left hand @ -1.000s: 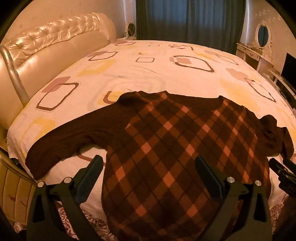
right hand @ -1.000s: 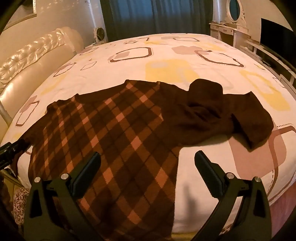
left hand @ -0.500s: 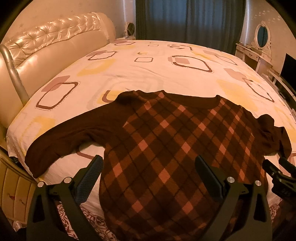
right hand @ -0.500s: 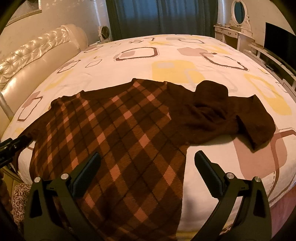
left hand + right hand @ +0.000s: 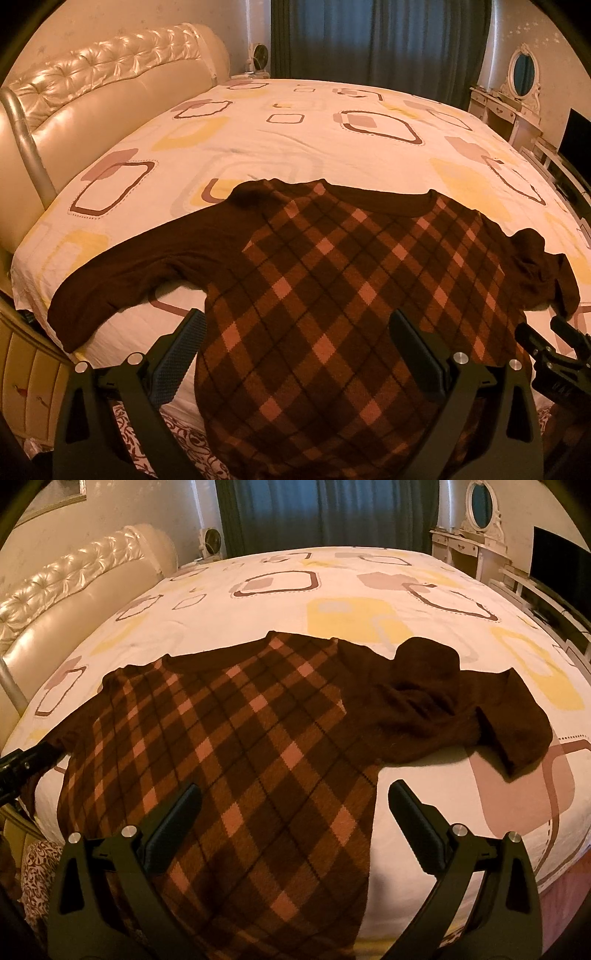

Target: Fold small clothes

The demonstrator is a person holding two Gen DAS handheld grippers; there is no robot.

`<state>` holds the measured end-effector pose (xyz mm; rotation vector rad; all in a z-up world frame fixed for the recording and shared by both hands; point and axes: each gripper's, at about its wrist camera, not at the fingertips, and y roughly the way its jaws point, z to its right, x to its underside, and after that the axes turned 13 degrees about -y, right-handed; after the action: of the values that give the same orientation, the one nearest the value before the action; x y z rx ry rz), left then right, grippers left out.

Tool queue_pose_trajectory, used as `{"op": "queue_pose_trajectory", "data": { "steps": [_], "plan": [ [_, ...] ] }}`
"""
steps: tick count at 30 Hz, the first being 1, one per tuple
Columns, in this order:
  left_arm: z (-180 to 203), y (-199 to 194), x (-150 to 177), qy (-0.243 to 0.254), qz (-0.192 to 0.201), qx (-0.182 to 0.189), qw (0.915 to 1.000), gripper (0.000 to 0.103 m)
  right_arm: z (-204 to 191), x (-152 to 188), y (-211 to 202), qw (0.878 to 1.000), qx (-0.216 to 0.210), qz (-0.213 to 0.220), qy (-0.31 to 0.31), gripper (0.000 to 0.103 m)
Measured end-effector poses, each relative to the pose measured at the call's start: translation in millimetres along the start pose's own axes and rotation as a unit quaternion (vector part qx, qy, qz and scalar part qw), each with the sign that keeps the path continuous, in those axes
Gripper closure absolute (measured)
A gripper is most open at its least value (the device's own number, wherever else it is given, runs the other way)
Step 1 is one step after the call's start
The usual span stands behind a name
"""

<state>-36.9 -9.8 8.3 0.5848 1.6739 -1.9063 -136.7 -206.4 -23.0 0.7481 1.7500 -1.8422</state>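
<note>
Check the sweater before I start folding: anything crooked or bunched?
Yes. The sweater lies flat except its right sleeve, which is crumpled and doubled over itself; the left sleeve lies straight. The hem hangs off the bed edge.

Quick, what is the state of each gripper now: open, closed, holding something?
Left gripper: open, holding nothing, above the sweater.
Right gripper: open, holding nothing, above the sweater's hem side.

Big bed [image 5: 295, 147] with patterned sheet, tufted cream headboard [image 5: 110, 85], dark curtains [image 5: 376, 40], white vanity with oval mirror [image 5: 480, 502], TV [image 5: 557, 572], warm dim light.
</note>
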Motion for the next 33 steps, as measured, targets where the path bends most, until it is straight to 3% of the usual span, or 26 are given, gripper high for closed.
{"op": "queue_pose_trajectory", "data": {
  "steps": [33],
  "plan": [
    [1.0, 5.6, 7.3, -0.002, -0.011, 0.004, 0.9999, 0.004, -1.5, 2.7, 4.0, 1.000, -0.004, -0.006, -0.002, 0.002]
  ]
}}
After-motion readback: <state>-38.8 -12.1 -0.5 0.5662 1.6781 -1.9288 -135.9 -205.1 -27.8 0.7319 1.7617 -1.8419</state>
